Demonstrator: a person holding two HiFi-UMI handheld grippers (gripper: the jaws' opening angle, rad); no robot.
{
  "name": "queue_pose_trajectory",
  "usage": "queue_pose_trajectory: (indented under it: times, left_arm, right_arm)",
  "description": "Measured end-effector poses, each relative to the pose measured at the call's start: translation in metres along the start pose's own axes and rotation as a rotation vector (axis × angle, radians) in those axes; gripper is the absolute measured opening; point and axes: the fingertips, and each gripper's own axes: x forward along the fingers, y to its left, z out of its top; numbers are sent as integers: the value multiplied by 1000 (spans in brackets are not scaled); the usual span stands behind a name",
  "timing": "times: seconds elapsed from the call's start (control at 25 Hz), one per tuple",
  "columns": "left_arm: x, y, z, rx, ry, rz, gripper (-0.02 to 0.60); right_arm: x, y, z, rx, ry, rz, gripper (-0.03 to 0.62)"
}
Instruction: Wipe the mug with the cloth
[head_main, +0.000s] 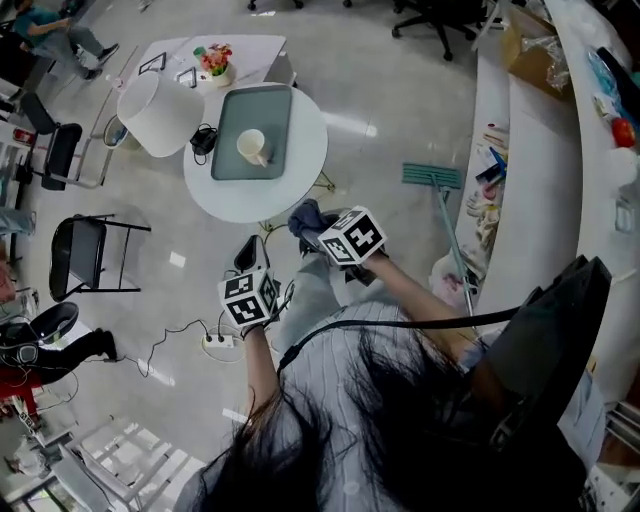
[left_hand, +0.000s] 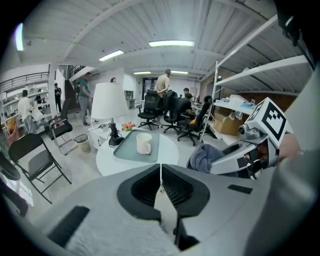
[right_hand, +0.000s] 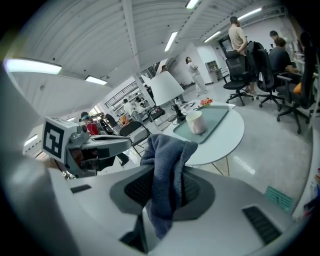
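Mug: the pale mug (head_main: 252, 147) stands upright on a grey tray (head_main: 228, 165) on the round white bench (head_main: 303, 150), well apart from both claws.
Cloth: a blue-grey cloth (right_hand: 167, 167) hangs in loose folds, bunched above the jaws and trailing below them.
Right claw: the right claw (right_hand: 162, 192) is clenched on the cloth, gripping it near the middle of the bundle.
Left claw: the left claw (left_hand: 160, 186) has its jaws pressed together with nothing between them, and is held in the air short of the bench.
Stage: by my reading this is the approach; no wiping has begun.
Mug handling: probably ceramic, so stiff, smooth, fairly light and breakable. It could slide on the tray under a sideways rub.
Where to hold: the left claw would do best to part its jaws and take the rim or the handle to steady it.
Cloth handling: soft and limp, it will fold round the mug wall, but the loose tail may drag or snag the rim.
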Motion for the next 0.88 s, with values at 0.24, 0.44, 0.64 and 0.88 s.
queue_pose_trajectory:
  times: [0.24, 0.44, 0.64, 0.88]
  left_arm:
    - [-16, -4, -7, 3, -16, 32, 25]
    - [-24, -4, -7, 15, -22, 45, 25]
    - [-26, -2, -5, 16, -28, 44, 25]
    - [-28, 3, -2, 16, -36, 50, 25]
  right_arm:
    - [-9, 8, -5, -28, -8, 14, 94]
    - [-9, 14, -1, -38, -17, 24, 94]
    - [-7, 15, 1, -50, -19, 23, 94]
    - [-6, 10, 4, -47, -20, 9, 94]
